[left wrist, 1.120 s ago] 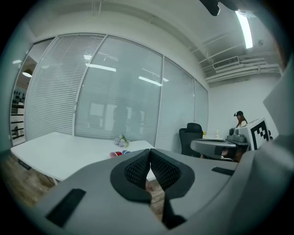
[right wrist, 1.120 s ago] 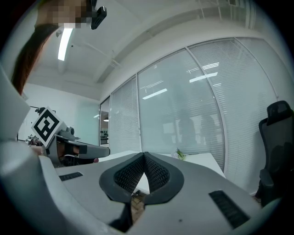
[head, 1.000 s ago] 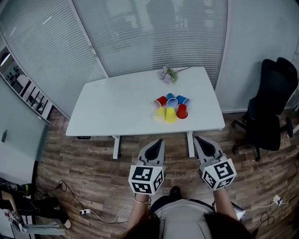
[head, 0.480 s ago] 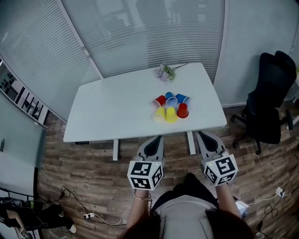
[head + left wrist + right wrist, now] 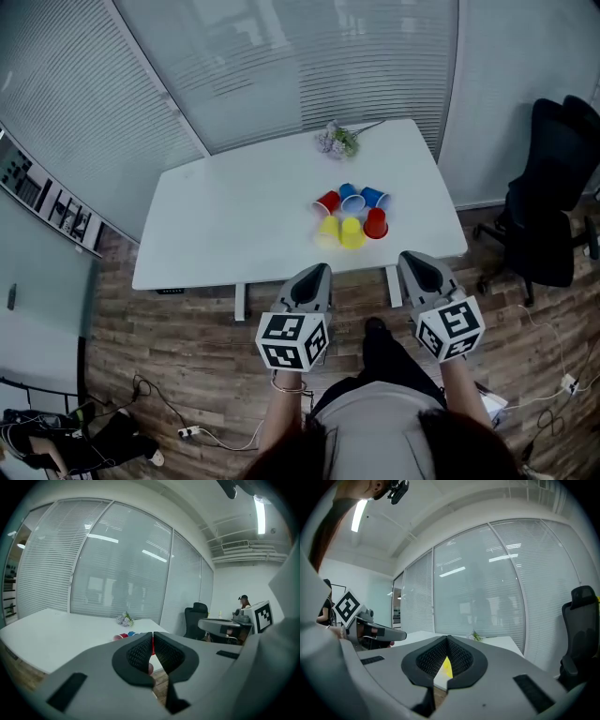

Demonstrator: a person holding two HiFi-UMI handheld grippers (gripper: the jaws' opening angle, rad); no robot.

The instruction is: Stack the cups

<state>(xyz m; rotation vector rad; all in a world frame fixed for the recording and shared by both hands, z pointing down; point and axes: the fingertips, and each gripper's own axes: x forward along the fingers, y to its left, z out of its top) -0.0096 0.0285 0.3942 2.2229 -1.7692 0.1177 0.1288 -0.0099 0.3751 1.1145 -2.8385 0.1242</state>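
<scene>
Several small plastic cups cluster on the right half of the white table (image 5: 234, 216): red cups (image 5: 327, 202) (image 5: 376, 223), blue cups (image 5: 373, 197) and two yellow cups (image 5: 352, 232) at the front. Some lie on their sides. My left gripper (image 5: 319, 271) and right gripper (image 5: 413, 257) are held side by side just short of the table's front edge, both shut and empty. In the left gripper view the shut jaw tips (image 5: 152, 634) point at the red cup (image 5: 123, 636) and blue cup (image 5: 132, 633). In the right gripper view a bit of yellow cup (image 5: 446, 666) shows below the shut tips (image 5: 447, 638).
A bunch of artificial flowers (image 5: 336, 141) lies at the table's far edge. A black office chair (image 5: 553, 206) stands to the right of the table. Glass walls with blinds run behind it. Cables lie on the wooden floor (image 5: 178, 356).
Both grippers have come forward toward the table's front edge, and the table now sits closer in the head view. The jaws stay shut and the cups have not moved.
</scene>
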